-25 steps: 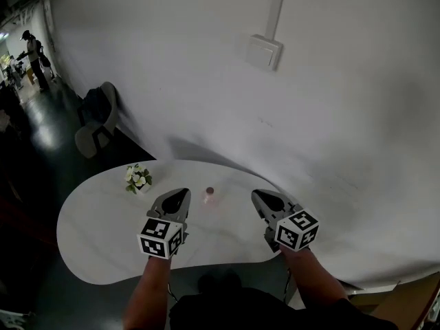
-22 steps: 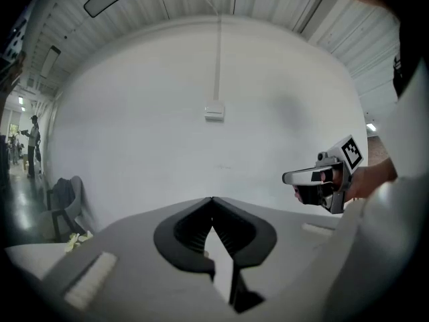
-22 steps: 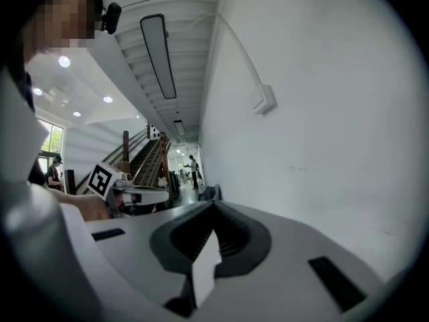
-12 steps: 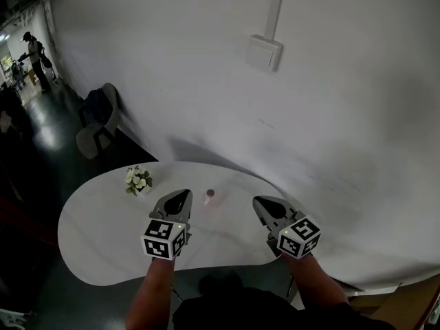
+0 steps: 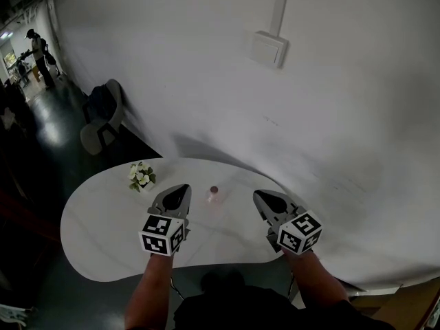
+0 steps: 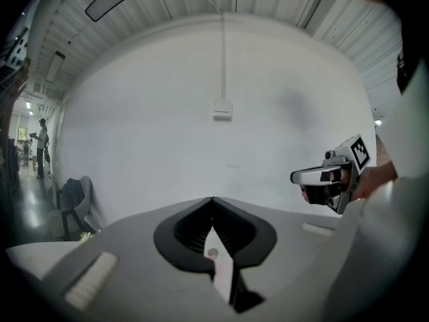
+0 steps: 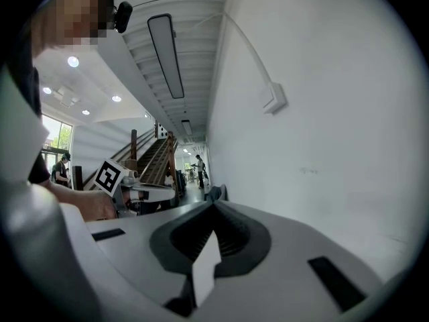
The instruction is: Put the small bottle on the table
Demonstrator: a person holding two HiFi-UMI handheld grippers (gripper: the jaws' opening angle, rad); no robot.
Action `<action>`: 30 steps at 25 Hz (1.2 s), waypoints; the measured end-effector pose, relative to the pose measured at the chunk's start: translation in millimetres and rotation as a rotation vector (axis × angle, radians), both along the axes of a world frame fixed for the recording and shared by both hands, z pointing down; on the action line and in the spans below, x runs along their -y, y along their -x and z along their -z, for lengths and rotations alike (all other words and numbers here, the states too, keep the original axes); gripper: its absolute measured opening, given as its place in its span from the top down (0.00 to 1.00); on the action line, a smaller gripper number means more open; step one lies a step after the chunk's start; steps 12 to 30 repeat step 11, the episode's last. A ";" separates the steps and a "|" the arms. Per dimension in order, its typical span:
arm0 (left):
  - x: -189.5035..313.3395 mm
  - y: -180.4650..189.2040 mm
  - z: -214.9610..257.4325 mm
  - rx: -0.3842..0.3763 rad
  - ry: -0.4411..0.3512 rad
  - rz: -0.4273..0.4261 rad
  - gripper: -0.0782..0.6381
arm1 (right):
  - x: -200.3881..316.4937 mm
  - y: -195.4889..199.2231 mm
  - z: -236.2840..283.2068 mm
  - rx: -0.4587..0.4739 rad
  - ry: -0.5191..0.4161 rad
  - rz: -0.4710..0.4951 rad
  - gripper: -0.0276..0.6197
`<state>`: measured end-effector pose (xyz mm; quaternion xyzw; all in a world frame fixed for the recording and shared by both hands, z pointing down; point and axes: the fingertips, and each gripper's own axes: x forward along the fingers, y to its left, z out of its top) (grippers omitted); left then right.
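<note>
A rounded white table (image 5: 103,232) meets a white wall (image 5: 206,81). The small clear dark-capped bottle (image 5: 214,195) stands on it between the left gripper (image 5: 183,188) and right gripper (image 5: 258,194), both closed and empty. White potted flowers (image 5: 141,177) sit further left.

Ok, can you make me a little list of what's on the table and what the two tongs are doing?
table: white, rounded, next to the wall
small bottle: upright on the table, between the two tongs, touching neither
flowers: small bunch near the table's left end
left tongs: shut, nothing in them
right tongs: shut, nothing in them
</note>
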<state>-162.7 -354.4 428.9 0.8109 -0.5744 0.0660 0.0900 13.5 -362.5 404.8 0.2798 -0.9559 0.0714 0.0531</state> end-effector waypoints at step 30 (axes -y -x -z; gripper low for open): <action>-8.9 -4.3 2.4 -0.008 0.001 0.013 0.88 | -0.6 -13.6 6.9 0.039 0.010 -0.019 0.94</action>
